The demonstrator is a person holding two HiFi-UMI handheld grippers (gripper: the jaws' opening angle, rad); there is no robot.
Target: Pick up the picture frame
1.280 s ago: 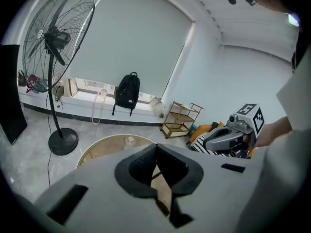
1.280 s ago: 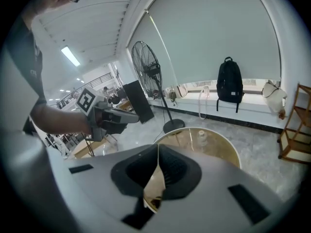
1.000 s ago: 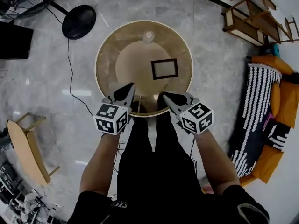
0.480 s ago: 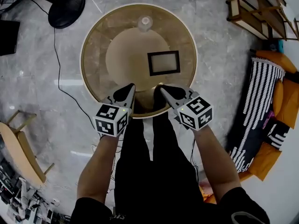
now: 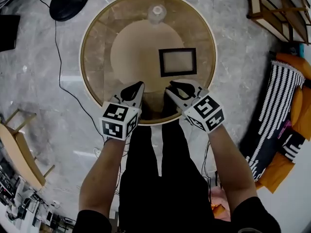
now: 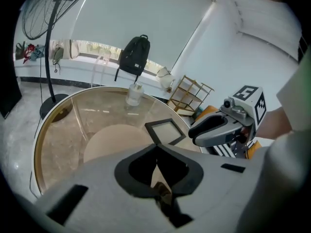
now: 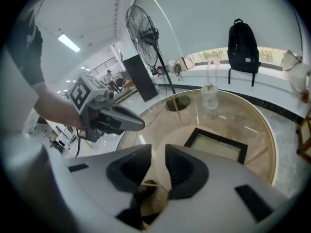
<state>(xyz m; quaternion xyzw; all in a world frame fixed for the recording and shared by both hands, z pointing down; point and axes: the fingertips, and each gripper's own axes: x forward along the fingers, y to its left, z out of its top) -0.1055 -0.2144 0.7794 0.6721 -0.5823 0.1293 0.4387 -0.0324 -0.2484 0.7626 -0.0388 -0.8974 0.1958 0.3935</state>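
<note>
Open tabletop [image 5: 97, 57] rings the picture frame [image 5: 178, 62]; a jar [image 5: 156, 12] stands well beyond.

Glossy tinted glass table [image 5: 97, 52], matt black picture frame [image 5: 178, 62], polished grey stone floor [image 5: 43, 98], wooden shelf [image 5: 274, 14]

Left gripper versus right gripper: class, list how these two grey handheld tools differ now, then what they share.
The left gripper has its jaws together; the right gripper has jaws apart and opening, with nothing between them. The black rectangular picture frame lies just ahead of the right gripper, further aside from the left gripper. Both are empty, above the round glass table at its near edge.
</note>
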